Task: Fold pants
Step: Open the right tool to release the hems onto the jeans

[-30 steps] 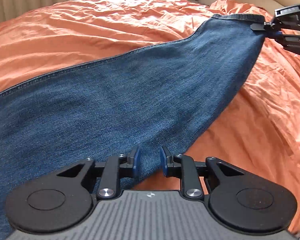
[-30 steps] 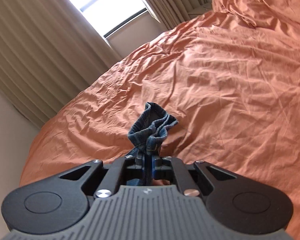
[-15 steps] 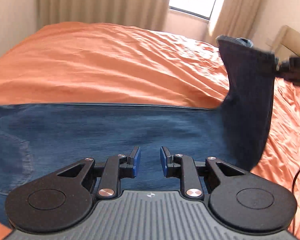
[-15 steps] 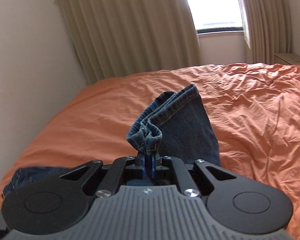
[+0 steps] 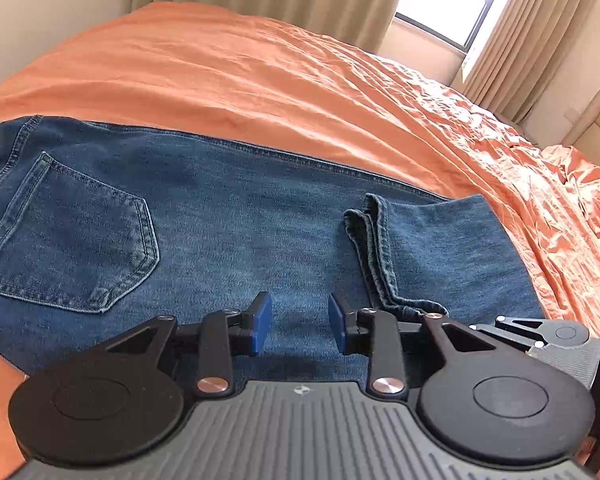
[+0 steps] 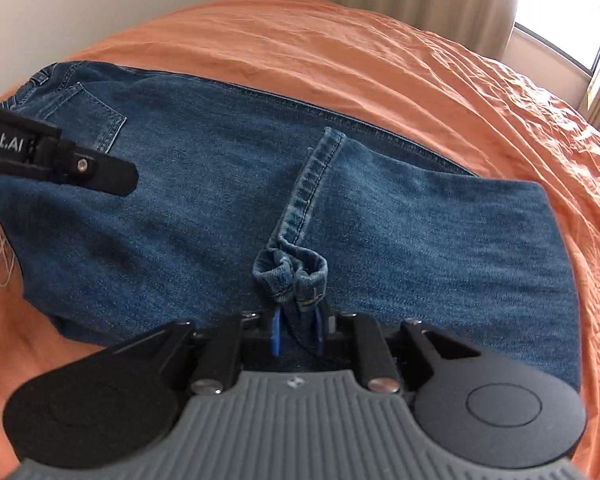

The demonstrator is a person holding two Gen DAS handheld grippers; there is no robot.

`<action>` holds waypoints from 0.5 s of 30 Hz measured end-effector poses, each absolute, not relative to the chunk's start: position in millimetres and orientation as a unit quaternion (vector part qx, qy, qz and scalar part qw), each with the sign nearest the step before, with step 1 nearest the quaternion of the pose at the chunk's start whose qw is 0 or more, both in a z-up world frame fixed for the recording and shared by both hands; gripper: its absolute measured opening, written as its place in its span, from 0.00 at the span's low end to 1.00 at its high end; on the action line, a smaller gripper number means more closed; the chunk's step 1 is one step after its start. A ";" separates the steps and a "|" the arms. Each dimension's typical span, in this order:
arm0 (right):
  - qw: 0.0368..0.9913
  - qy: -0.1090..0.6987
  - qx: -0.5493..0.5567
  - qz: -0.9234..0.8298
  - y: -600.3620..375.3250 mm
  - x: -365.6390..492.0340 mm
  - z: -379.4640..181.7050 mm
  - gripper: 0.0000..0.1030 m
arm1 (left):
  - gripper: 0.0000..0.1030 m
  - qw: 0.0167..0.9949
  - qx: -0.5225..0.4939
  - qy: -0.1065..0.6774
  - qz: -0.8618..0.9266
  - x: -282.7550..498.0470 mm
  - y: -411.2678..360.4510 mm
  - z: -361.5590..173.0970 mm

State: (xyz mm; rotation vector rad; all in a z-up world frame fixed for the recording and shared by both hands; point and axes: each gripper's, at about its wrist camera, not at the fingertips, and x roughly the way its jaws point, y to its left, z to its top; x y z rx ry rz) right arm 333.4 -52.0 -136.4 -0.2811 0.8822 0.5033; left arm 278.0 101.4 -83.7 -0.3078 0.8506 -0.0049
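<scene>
With the jeans (image 5: pixel 228 232) flat on the bed (image 5: pixel 260 80) and the hems (image 6: pixel 296 280) laid over the thighs, my right gripper (image 6: pixel 298 334) is opening off them while my left gripper (image 5: pixel 296 322) widens, empty, clear of the fold.

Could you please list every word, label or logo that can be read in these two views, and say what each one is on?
"bot.AI": white letters on the black side of the left gripper, at the left edge of the right wrist view; the start of the word is cut off by the frame.
Small round white emblem on the grey body behind the right gripper: too small to read.
The jeans and the orange bedcover show no readable text.
</scene>
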 end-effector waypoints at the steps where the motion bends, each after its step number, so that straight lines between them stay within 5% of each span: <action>1: 0.863 0.424 -0.129 0.243 -53.2 331.4 -134.9 0.22 | 0.37 0.900 -0.149 0.409 -0.005 277.0 100.4 -83.3; 6: 0.848 0.436 -0.082 0.290 -64.8 319.2 -122.7 0.37 | 0.44 0.900 -0.190 0.392 -0.026 272.6 103.6 -78.6; 15: 0.873 0.414 -0.014 0.259 -128.7 317.1 -100.5 0.37 | 0.59 0.876 -0.281 0.385 -0.077 294.5 101.6 -94.6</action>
